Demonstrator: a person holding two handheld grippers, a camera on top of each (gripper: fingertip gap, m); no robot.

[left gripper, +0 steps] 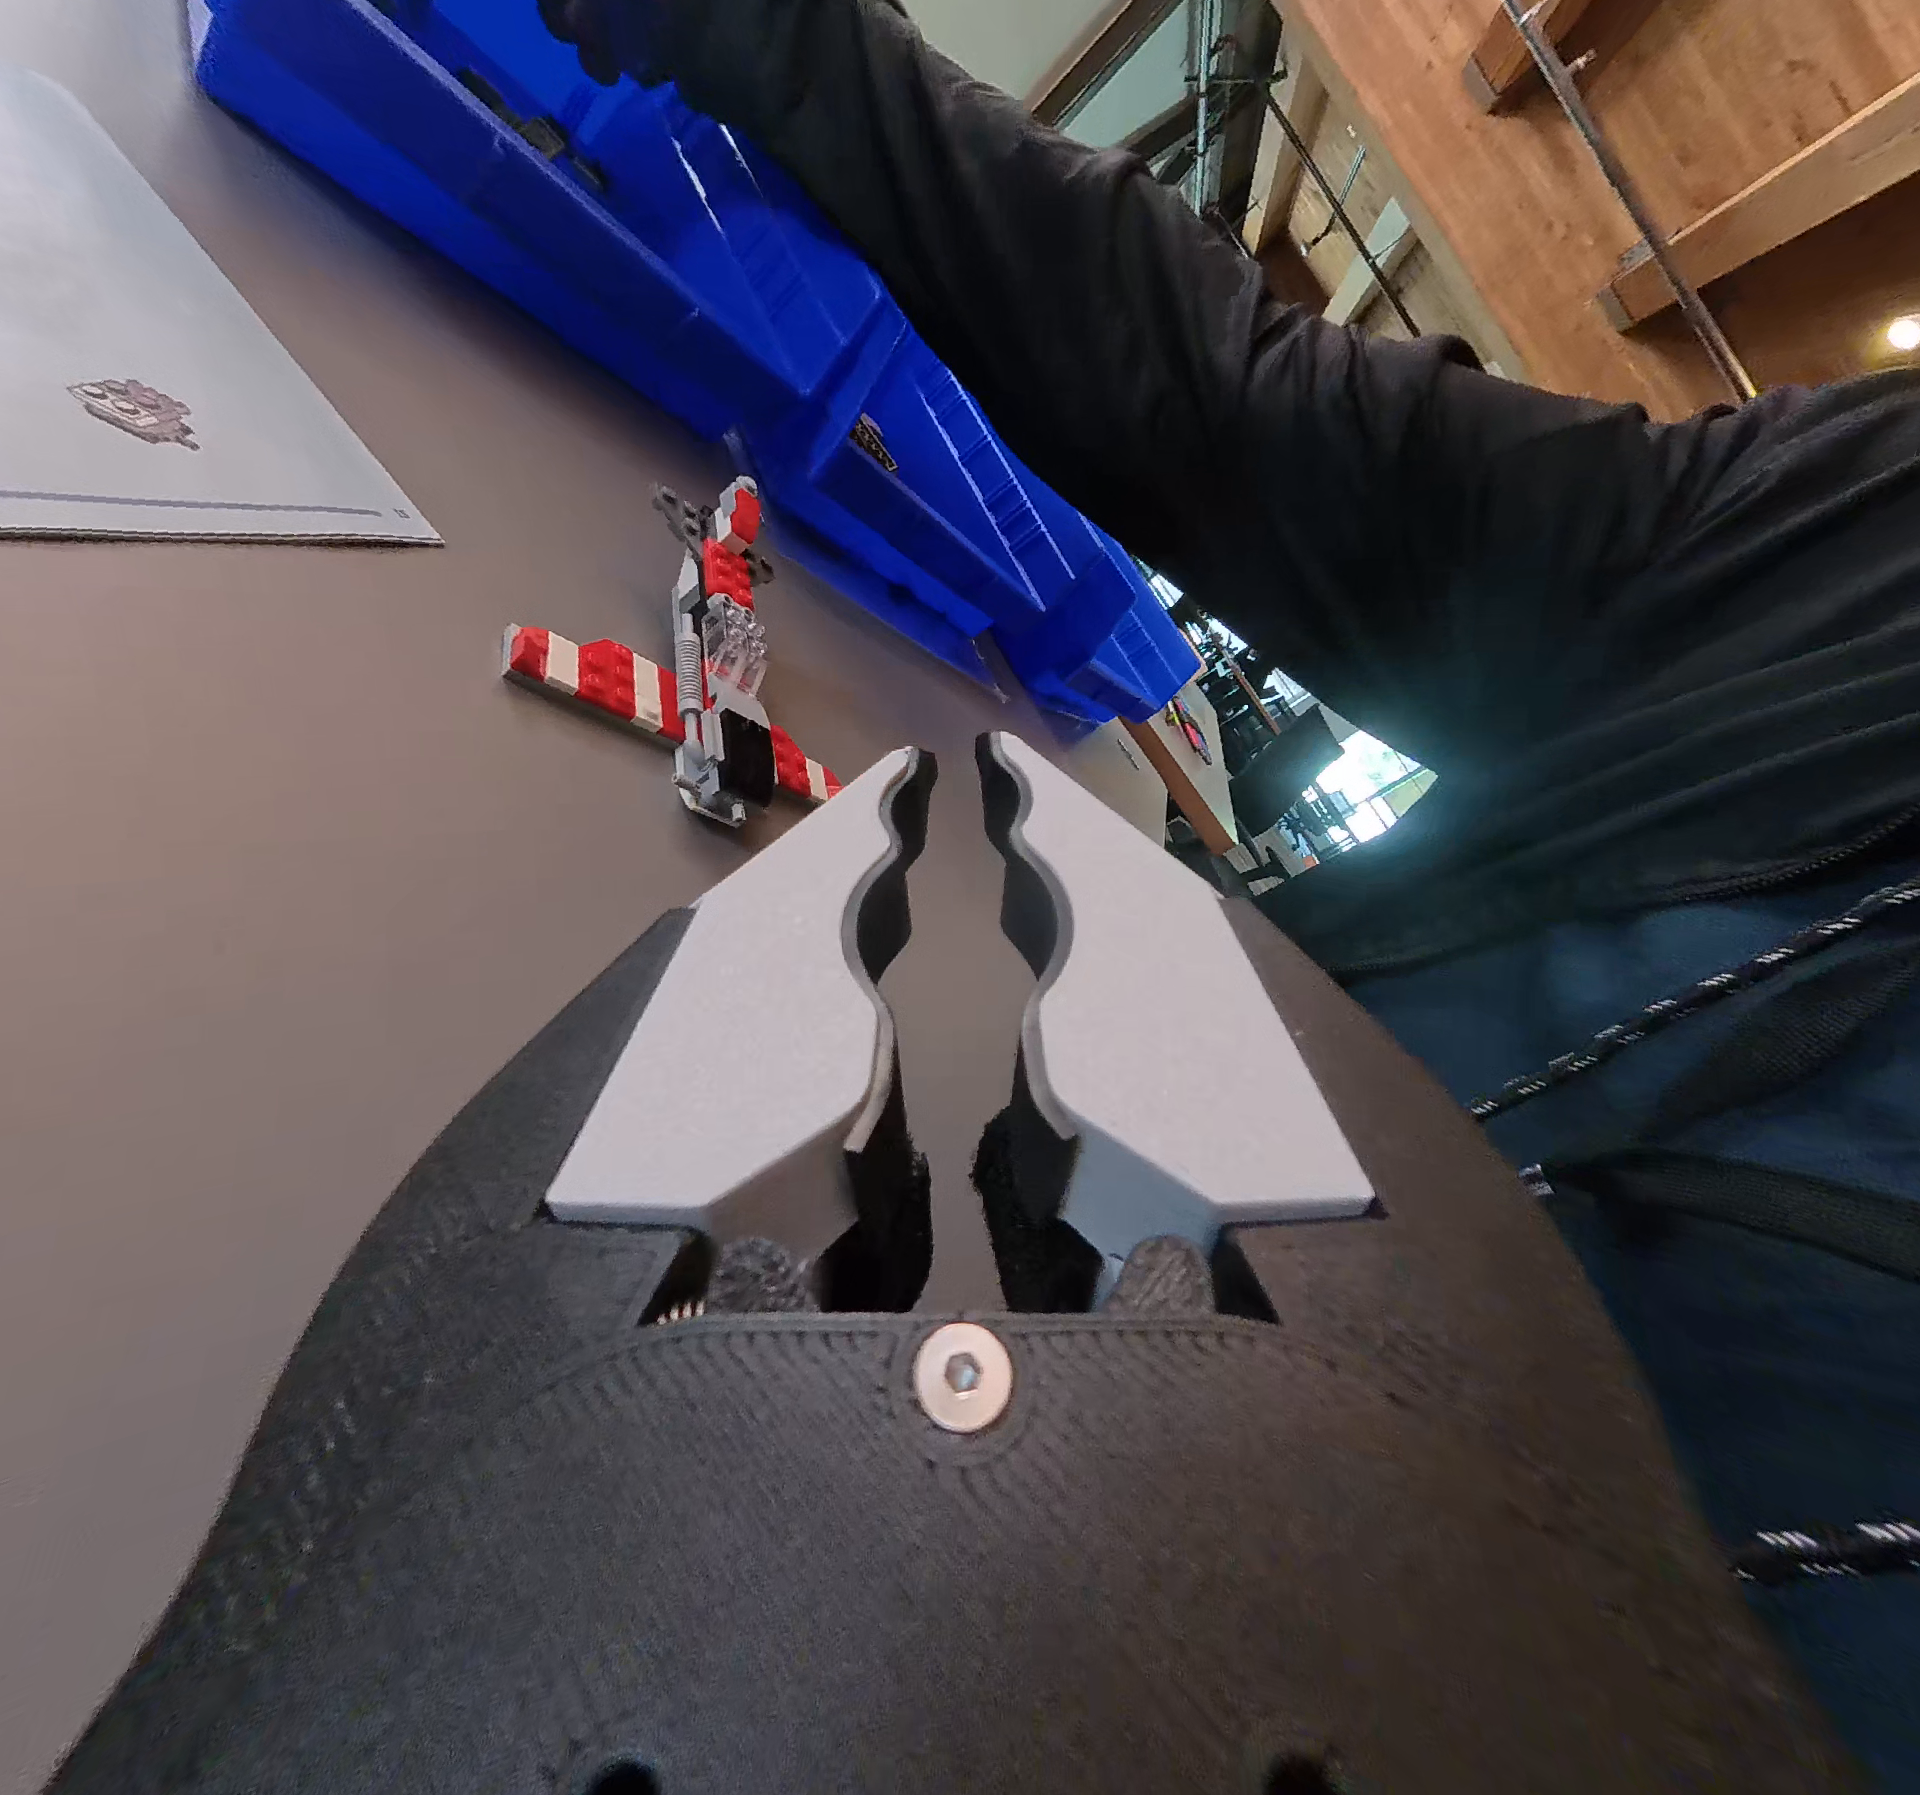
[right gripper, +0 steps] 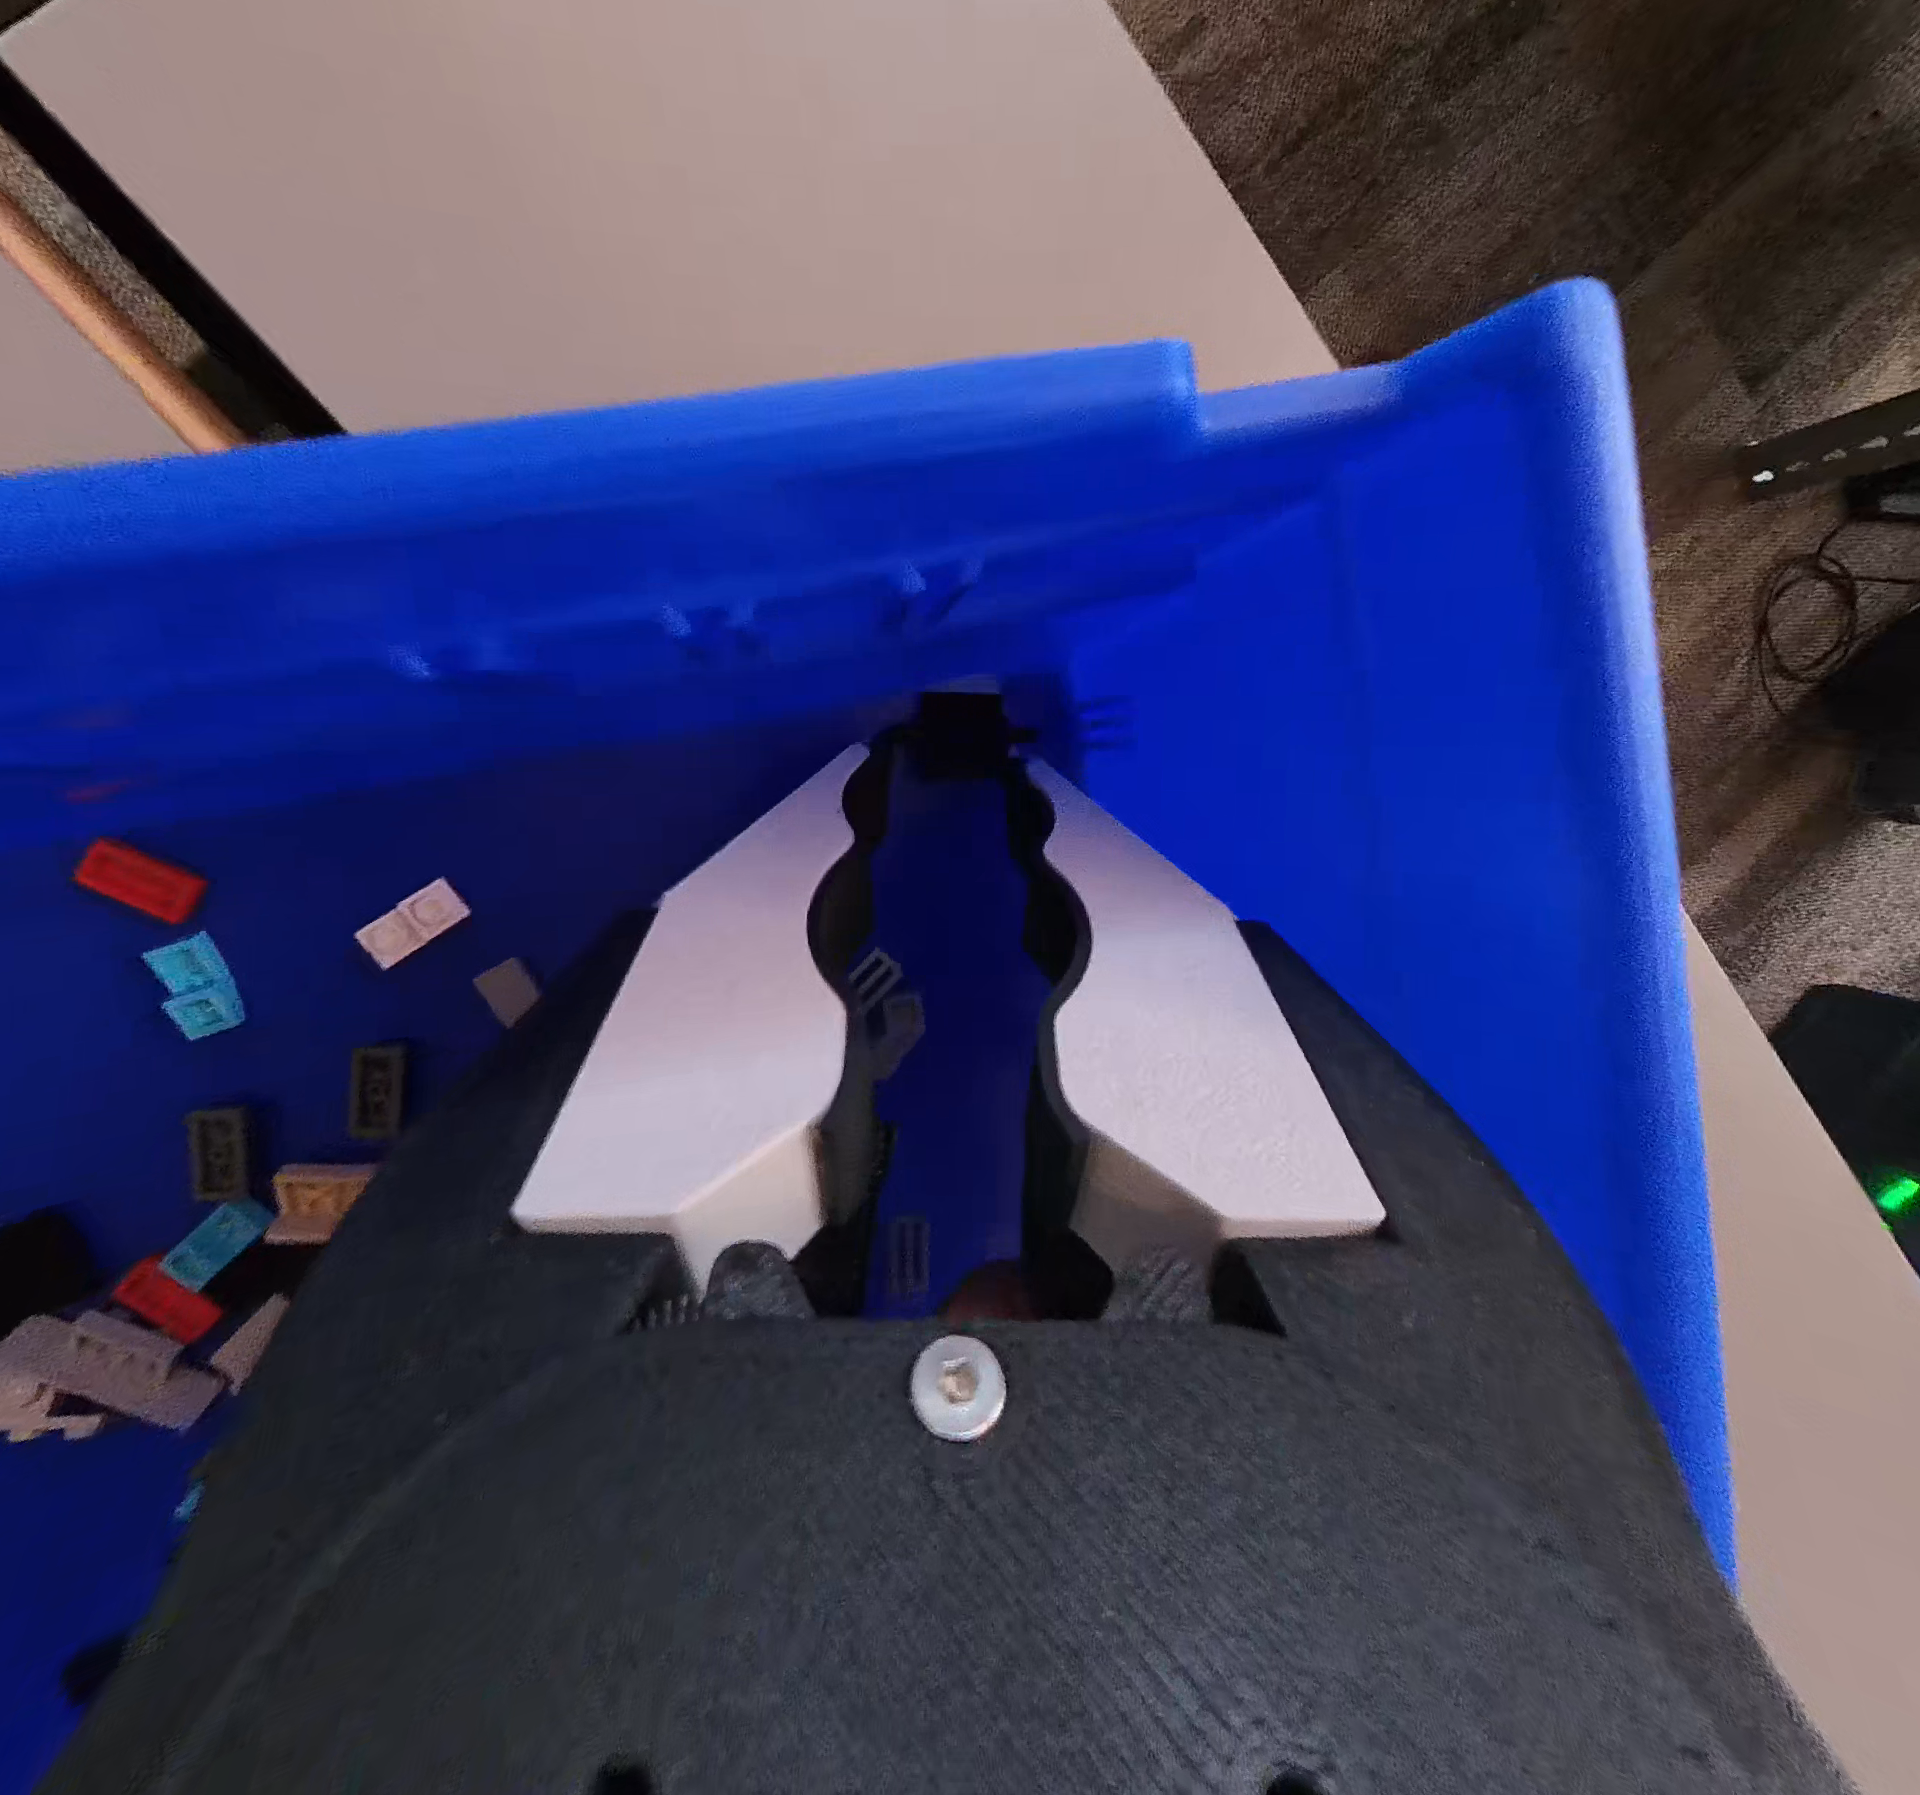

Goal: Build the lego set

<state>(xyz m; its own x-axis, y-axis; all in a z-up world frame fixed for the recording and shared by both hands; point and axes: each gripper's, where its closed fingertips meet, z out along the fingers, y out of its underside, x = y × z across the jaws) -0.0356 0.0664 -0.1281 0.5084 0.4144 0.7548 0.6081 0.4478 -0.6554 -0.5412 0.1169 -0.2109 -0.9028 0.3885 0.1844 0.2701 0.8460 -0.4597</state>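
Observation:
A part-built red, white and grey lego plane (left gripper: 694, 665) lies on the dark table just ahead and left of my left gripper (left gripper: 956, 771). The left gripper holds nothing; its jaws stand a narrow gap apart. My right gripper (right gripper: 958, 739) is inside the blue bin (right gripper: 1455, 810), shut on a small black lego piece (right gripper: 956, 733) at its fingertips, near the bin's far wall. Loose red, cyan, white, grey and tan pieces (right gripper: 197, 976) lie on the bin floor to the left.
An open instruction booklet (left gripper: 156, 374) lies at the left of the table. Blue bins (left gripper: 623, 218) line the table behind the plane. A person's black-sleeved arm (left gripper: 1143, 270) reaches over them. A pale table and carpet lie beyond the bin. Tip to tip, the grippers are about 50 centimeters apart.

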